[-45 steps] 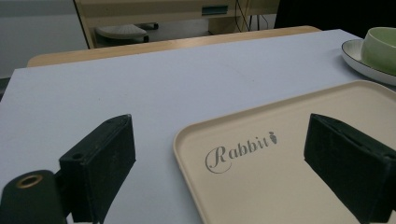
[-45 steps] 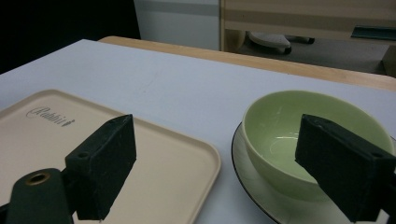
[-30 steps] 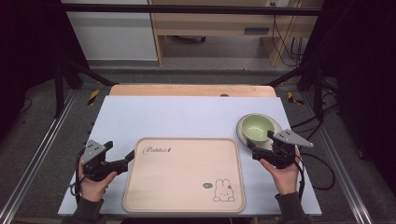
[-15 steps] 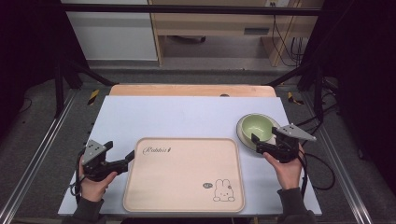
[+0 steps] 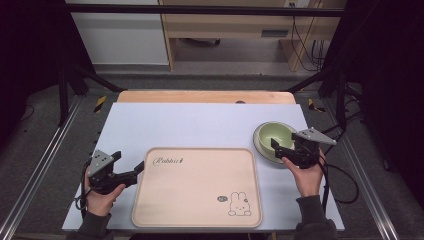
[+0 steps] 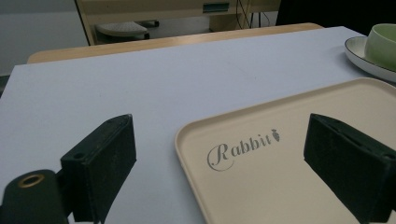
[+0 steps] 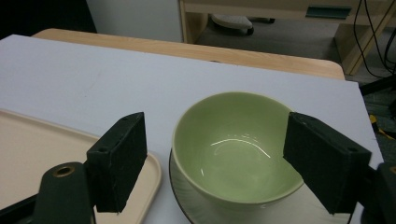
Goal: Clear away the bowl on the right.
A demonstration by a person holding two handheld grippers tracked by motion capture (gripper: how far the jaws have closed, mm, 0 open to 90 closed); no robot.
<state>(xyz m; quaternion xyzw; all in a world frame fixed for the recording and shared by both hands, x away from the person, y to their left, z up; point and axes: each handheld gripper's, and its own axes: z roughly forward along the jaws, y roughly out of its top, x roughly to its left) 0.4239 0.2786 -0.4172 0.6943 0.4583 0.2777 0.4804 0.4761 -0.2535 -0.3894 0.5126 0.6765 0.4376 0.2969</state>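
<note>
We see the green bowl (image 5: 273, 136) sitting on a white saucer (image 5: 265, 154) at the right of the bench (image 5: 200, 125), just beside the right edge of the beige tray (image 5: 197, 187), with a narrow strip of bench between saucer and tray. Our right hand-held gripper (image 5: 278, 149) sits at the bowl's near side; in the right gripper view its jaws have just been closing a little yet stand wide, one on each side of the bowl (image 7: 238, 144), not pressing on it. Our left hand-held gripper (image 5: 135, 173) is open at the tray's left edge; in the left gripper view one jaw is over the tray (image 6: 289, 154) and the other over bare bench. Behind the tray and bowl the bench lies open to its far wooden edge.
</note>
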